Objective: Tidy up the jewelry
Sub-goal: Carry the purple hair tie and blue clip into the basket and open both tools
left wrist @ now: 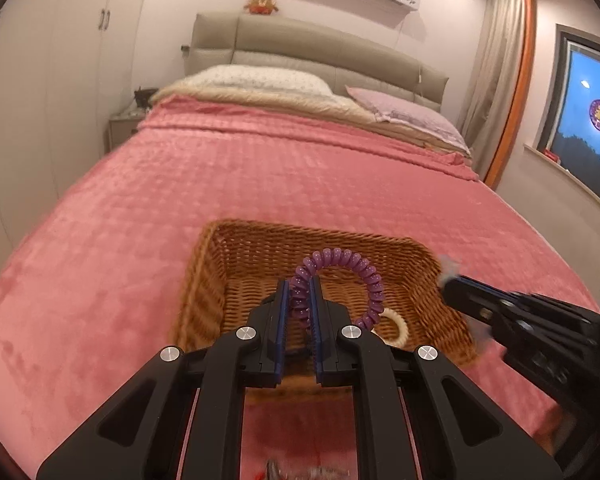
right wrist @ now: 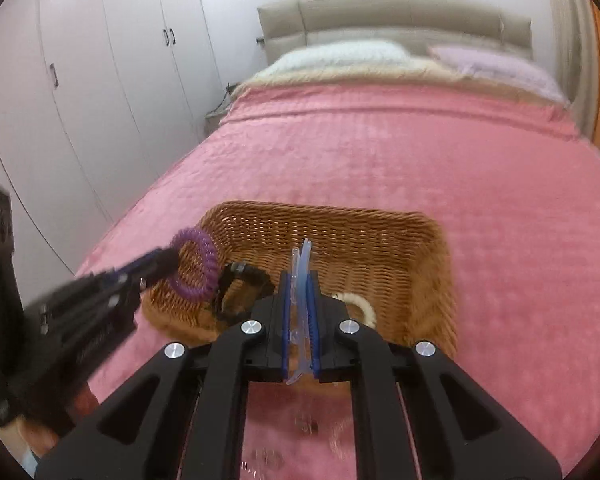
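My left gripper (left wrist: pixel 300 281) is shut on a purple spiral coil band (left wrist: pixel 342 258), which arches up and to the right over the wicker basket (left wrist: pixel 236 240). The right wrist view shows that coil (right wrist: pixel 194 264) hanging at the basket's left rim (right wrist: pixel 340 214). My right gripper (right wrist: pixel 300 276) is shut on a pale blue translucent clip (right wrist: pixel 301 260) that sticks up between the pads, above the basket's near side. Inside the basket lie a cream ring (right wrist: pixel 364 306) and a black band (right wrist: pixel 242 280). In the left wrist view the right gripper (left wrist: pixel 452 280) reaches in from the right, blurred.
The basket sits on a pink blanket (left wrist: pixel 260 168) covering a bed, with pillows (left wrist: pixel 260 80) and a grey headboard at the far end. White wardrobes (right wrist: pixel 80 80) line the left wall. Small blurred items (right wrist: pixel 306 426) lie on the blanket in front of the basket.
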Tool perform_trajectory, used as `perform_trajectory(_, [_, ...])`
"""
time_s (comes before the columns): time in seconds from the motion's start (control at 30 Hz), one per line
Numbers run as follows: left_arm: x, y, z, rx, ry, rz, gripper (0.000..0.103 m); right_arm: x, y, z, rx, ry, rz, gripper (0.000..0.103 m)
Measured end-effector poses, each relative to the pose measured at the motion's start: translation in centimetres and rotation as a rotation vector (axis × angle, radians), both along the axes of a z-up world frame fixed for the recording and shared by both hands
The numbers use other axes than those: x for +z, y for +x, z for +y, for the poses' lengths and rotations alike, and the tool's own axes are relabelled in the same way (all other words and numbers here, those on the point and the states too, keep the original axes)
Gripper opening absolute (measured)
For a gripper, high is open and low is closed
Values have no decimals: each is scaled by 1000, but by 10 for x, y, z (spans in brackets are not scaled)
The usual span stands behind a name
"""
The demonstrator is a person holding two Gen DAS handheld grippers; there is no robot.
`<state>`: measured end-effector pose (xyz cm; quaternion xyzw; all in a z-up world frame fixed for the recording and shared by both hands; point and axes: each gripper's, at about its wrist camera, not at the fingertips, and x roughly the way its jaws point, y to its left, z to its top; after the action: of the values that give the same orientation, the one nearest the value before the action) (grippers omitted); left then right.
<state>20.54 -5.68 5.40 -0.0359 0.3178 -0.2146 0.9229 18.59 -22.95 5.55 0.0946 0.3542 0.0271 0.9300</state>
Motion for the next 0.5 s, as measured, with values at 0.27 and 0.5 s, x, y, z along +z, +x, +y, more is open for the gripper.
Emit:
perform_trajectory(0.27, [-42,28,-12,3,53,85,9,-58,42,-14,-25,27,138,6])
perform_trajectory(0.5, [-24,10,0,5,12,48,39,-54,30,-20,-33,60,141,24])
